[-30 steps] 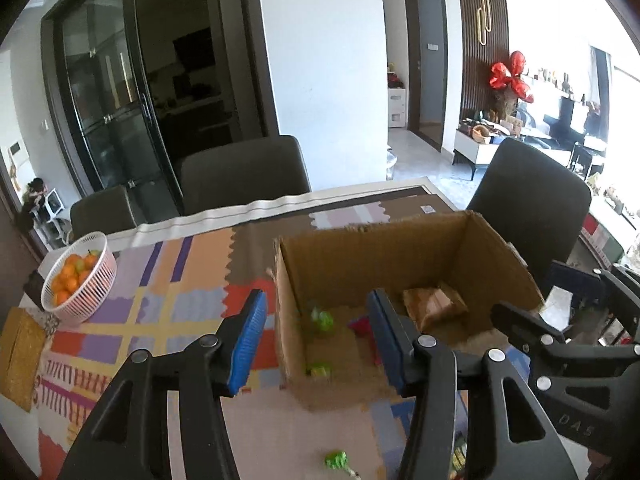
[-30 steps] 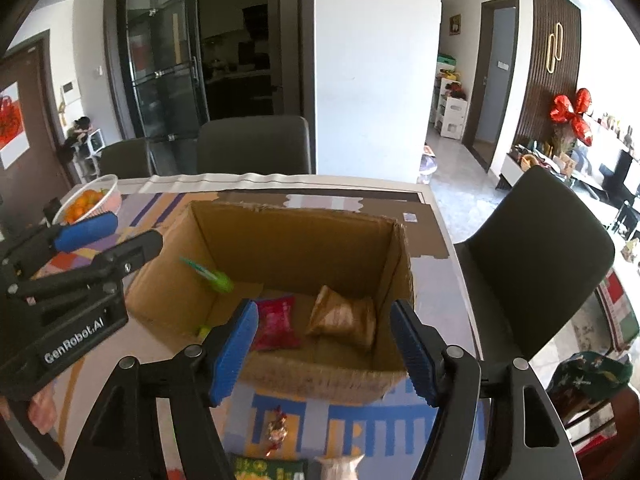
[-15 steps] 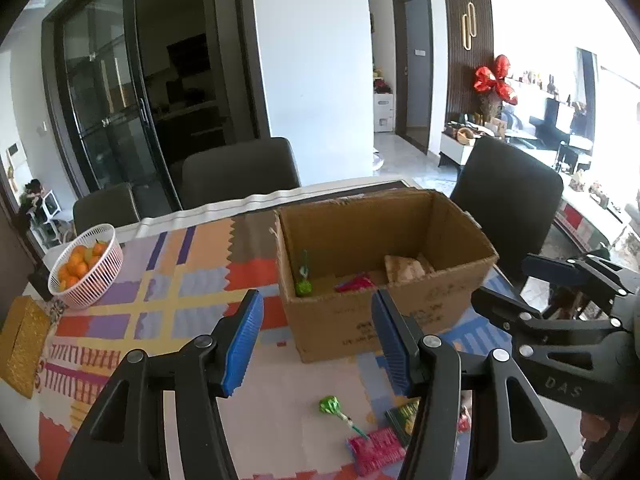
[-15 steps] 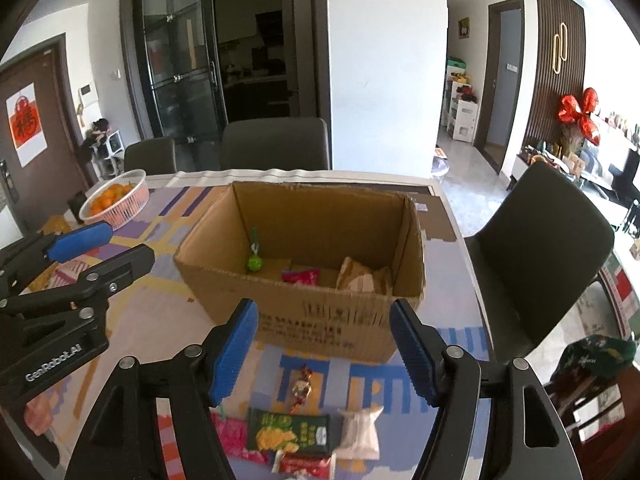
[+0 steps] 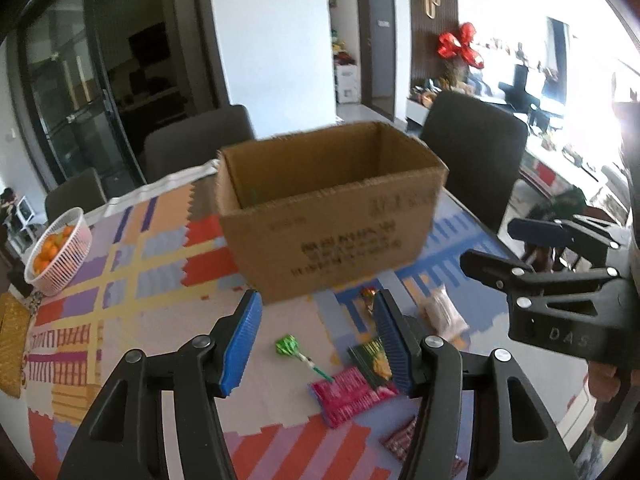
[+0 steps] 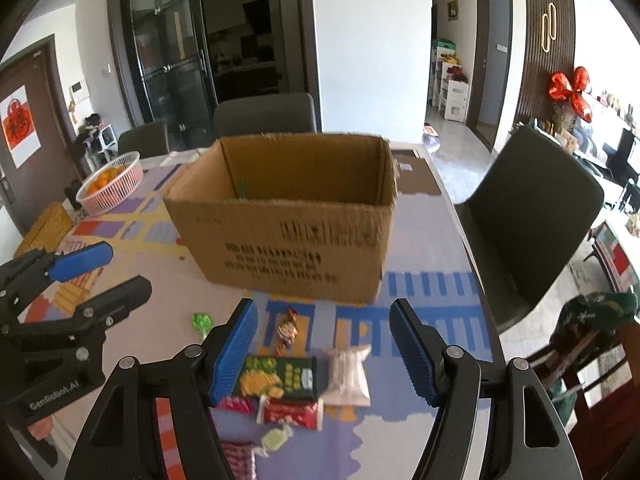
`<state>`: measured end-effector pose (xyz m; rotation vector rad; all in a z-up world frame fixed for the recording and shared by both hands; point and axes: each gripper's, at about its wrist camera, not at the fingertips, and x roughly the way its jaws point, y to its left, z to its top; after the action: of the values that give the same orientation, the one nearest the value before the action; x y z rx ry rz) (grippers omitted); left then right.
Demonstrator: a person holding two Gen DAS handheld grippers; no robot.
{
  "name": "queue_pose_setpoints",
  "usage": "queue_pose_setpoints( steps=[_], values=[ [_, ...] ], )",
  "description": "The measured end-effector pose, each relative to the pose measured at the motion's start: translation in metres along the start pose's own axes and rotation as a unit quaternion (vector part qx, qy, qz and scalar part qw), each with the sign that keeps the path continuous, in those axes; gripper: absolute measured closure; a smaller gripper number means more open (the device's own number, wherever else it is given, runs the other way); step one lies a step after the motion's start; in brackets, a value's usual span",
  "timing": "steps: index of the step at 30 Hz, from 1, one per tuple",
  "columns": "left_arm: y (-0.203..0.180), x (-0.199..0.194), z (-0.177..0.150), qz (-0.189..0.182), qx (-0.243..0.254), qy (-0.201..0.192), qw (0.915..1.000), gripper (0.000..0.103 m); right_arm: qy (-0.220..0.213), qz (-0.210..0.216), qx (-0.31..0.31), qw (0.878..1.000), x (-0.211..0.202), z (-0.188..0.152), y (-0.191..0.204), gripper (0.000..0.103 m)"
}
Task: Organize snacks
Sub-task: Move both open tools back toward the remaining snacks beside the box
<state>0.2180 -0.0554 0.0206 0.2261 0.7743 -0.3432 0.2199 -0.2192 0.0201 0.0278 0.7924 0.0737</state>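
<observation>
Cardboard box [image 6: 288, 216] stands open at frame centre on my patterned mat [image 5: 120, 280]. Snacks lie loose below it: green lollipop [image 5: 288, 346], pink packet [image 5: 352, 396], dark green packet [image 6: 280, 376], white pouch [image 6: 346, 372]. My left gripper [image 5: 316, 344] holds nothing, its jaws just widened, above the lollipop. My right gripper [image 6: 324, 352] stands open and empty over the packets.

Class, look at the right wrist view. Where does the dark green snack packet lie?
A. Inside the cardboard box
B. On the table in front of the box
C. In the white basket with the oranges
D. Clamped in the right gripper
B: the dark green snack packet lies flat on the table, nearer the camera than the cardboard box, beside other wrapped snacks.
</observation>
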Motion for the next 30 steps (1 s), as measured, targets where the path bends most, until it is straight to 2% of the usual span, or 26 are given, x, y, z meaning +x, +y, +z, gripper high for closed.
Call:
queue_pose_setpoints(
  steps=[15,23,30],
  values=[
    [-0.056,0.019,-0.043,-0.050,0.098,0.018,0.9938,0.044,0.048,-0.006,-0.002,0.999,0.016,-0.066,-0.018,0.034],
    [-0.066,0.051,-0.055,-0.063,0.126,0.048,0.9889,0.044,0.070,-0.012,0.002,0.997,0.032,-0.082,-0.028,0.034],
    [-0.064,0.079,-0.055,-0.079,0.150,0.077,0.9825,0.044,0.078,-0.019,0.001,0.997,0.050,-0.081,-0.029,0.034]
  ],
)
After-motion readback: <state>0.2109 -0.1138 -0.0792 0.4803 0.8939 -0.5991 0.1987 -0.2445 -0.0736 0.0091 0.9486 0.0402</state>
